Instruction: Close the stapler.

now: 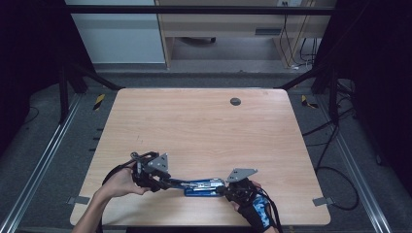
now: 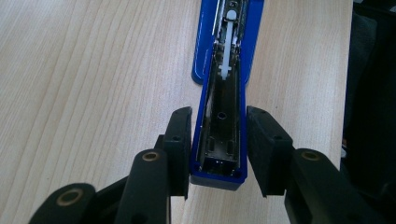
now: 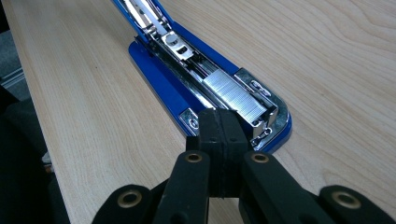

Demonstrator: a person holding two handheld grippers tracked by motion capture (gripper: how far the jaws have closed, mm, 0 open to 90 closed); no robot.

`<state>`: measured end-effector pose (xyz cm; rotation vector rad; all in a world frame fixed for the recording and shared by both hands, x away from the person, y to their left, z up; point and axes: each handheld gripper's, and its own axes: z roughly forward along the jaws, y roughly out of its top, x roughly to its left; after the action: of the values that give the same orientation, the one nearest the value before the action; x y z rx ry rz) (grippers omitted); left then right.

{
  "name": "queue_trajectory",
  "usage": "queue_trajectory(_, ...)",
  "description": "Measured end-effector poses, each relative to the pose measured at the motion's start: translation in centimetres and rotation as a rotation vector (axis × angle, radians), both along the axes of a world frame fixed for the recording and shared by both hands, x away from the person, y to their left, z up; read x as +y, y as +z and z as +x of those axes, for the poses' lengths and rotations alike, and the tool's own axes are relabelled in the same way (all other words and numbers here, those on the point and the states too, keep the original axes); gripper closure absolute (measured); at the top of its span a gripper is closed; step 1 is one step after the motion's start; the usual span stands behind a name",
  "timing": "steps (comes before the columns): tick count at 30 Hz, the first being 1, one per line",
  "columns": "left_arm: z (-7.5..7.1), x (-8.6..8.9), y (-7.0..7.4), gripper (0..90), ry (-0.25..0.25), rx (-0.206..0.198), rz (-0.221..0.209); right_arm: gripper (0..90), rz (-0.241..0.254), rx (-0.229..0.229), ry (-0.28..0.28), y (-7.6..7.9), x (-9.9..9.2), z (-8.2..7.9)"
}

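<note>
- High view: a blue stapler (image 1: 204,187) lies opened at the table's (image 1: 204,126) near edge, between both grippers.
- Left gripper (image 2: 218,140) straddles the stapler's lid, jaws parted, right pad clear.
- Right gripper (image 3: 223,128) is closed, empty, at the staples (image 3: 233,95).

A light wood-grain counter (image 1: 204,126) with rounded corners carries the things. Near its far edge, a little right of the middle, sits a small round dark cap (image 1: 235,101) set into the top. Close to the near edge, about the middle, a blue stapler (image 1: 204,187) lies flat on the counter, opened out lengthwise, a strip of staples (image 3: 236,95) in its metal channel.
</note>
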<state>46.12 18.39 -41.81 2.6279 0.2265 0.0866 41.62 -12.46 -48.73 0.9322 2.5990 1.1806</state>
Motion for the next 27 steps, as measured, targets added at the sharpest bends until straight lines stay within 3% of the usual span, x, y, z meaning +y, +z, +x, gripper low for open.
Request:
queue_trajectory(6, 0.0, 0.1, 0.0, 62.4, -0.001, 0.001, -0.008, 90.0, -0.001, -0.001, -0.001, 0.2, 0.0, -0.1)
queue_trajectory(11, 0.0, 0.1, 0.0, 62.4, -0.001, 0.0, -0.006, 90.0, 0.065, -0.034, 0.001, 1.2, 0.1, -0.2)
queue_trajectory(21, 0.0, 0.2, -0.1, 62.4, -0.001, 0.003, -0.012, 90.0, 0.126, -0.091, 0.029, 2.3, 3.1, 0.4)
queue_trajectory(27, 0.0, 0.2, -0.2, 62.3, 0.0, 0.001, -0.016, 90.0, 0.165, -0.088, 0.041, 2.7, 5.0, 0.8)
